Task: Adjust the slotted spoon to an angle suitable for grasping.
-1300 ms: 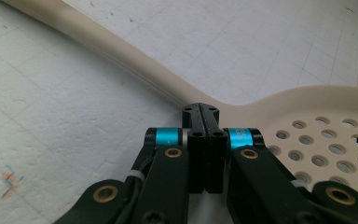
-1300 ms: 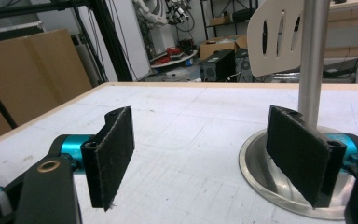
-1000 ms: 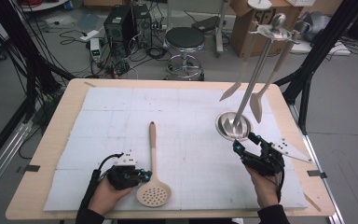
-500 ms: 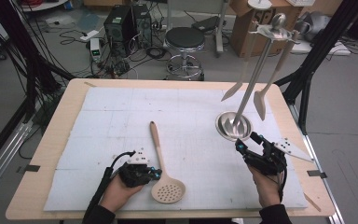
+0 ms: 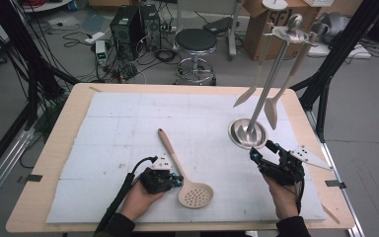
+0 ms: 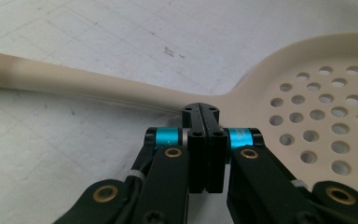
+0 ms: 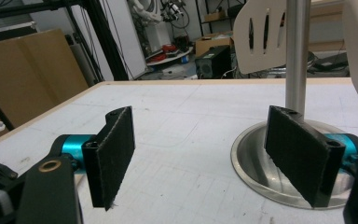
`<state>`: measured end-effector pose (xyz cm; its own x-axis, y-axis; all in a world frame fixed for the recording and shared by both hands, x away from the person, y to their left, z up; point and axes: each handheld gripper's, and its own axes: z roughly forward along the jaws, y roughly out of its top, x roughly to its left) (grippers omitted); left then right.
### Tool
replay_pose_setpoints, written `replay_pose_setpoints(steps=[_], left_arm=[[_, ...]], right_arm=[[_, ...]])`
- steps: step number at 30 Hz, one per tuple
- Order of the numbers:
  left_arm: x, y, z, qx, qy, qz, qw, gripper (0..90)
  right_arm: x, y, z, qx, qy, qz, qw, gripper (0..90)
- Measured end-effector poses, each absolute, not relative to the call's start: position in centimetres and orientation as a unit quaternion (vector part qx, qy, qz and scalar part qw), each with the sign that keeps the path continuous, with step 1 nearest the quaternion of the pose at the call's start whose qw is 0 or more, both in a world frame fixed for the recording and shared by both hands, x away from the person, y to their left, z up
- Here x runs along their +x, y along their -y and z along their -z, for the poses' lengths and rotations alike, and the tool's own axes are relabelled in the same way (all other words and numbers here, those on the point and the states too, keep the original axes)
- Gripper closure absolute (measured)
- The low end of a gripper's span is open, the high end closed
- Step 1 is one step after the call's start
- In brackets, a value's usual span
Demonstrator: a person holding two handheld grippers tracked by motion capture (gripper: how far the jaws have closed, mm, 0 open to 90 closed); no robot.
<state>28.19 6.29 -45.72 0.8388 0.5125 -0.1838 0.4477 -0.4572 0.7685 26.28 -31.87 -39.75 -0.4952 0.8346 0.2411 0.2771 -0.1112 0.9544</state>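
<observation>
My left hand-held gripper [image 5: 176, 178] is resting with jaws pressed together against the slotted spoon [image 5: 187, 177], seemingly not pinching it, on the table [image 5: 69, 128]. My right hand-held gripper [image 5: 260, 154] is gaping beside the stand's dish [image 5: 247, 133].

This is a lab or workshop: at the upper left of the high view, computer towers [image 5: 134, 22] and tangled cables [image 5: 106, 64] sit on the grey floor, a stool [image 5: 196, 42] and cardboard boxes [image 5: 256, 27] at top centre, black frame struts [image 5: 24, 54] alongside.
</observation>
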Motion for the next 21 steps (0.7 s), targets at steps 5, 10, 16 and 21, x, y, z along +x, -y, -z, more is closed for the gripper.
replay_pose_setpoints(steps=[5, 10, 16, 21], left_arm=[[28.4, -5.9, 45.6, 0.848, -0.292, -0.045, 0.44, 89.7], [28.4, -7.1, 45.3, 0.828, -0.311, -0.035, 0.466, 68.7], [28.0, -8.0, 45.0, 0.824, -0.312, -0.035, 0.471, 42.4], [27.3, -9.8, 43.7, 0.802, -0.315, -0.041, 0.506, 36.8]], right_arm=[[26.6, 31.5, 39.8, 0.444, -0.628, -0.597, 0.228, 23.9], [27.1, 30.8, 39.8, 0.445, -0.633, -0.594, 0.22, 23.9], [27.2, 30.4, 39.6, 0.441, -0.639, -0.593, 0.215, 23.9], [27.3, 29.7, 39.3, 0.427, -0.653, -0.586, 0.219, 23.9]])
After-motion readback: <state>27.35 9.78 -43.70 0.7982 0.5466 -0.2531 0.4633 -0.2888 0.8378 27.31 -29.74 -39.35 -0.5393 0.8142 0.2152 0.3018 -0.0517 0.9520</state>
